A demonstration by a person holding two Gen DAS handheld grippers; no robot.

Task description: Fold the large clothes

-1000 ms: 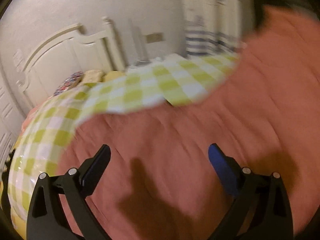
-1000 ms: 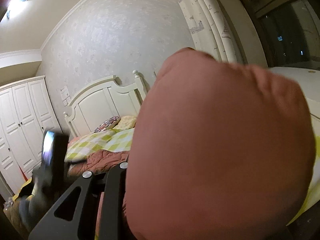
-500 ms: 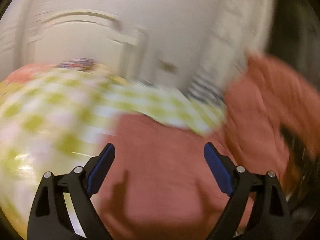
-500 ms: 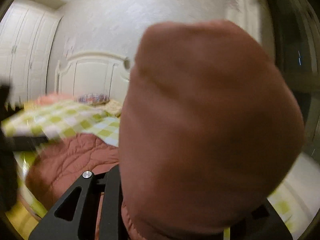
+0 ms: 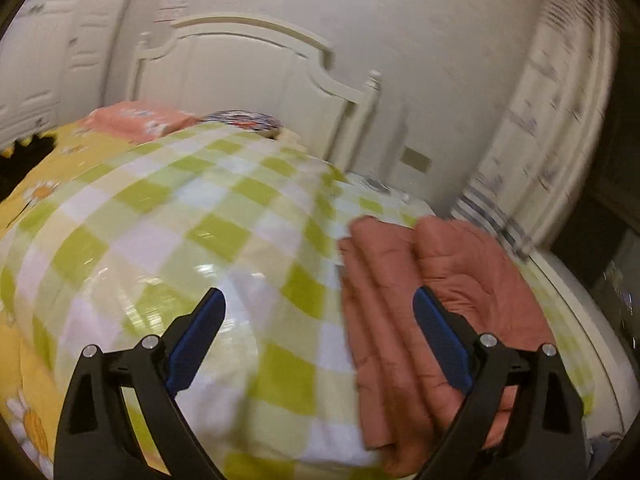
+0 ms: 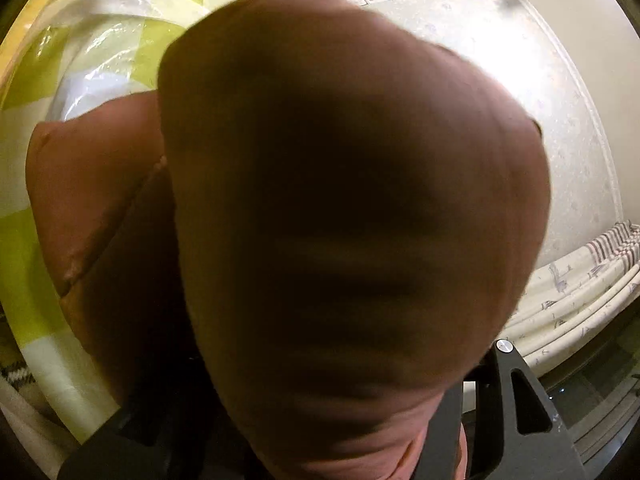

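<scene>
Left hand-held gripper (image 5: 316, 320) released, angled down over checked sheet (image 5: 168, 216); right hand-held gripper's jaws just opening, rust quilt (image 6: 352, 216) between.

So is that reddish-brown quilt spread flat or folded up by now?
Folded. In the left wrist view the reddish-brown quilt lies in stacked layers on the green checked cover; a bulging part fills the right wrist view.

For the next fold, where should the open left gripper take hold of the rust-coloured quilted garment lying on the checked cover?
Probably its near edge, where the folded layers of the rust-coloured quilted garment end in a stacked lip. Bring the left gripper, jaws open and empty, in low from the camera side, so one finger slides under the lip over the checked cover.
</scene>
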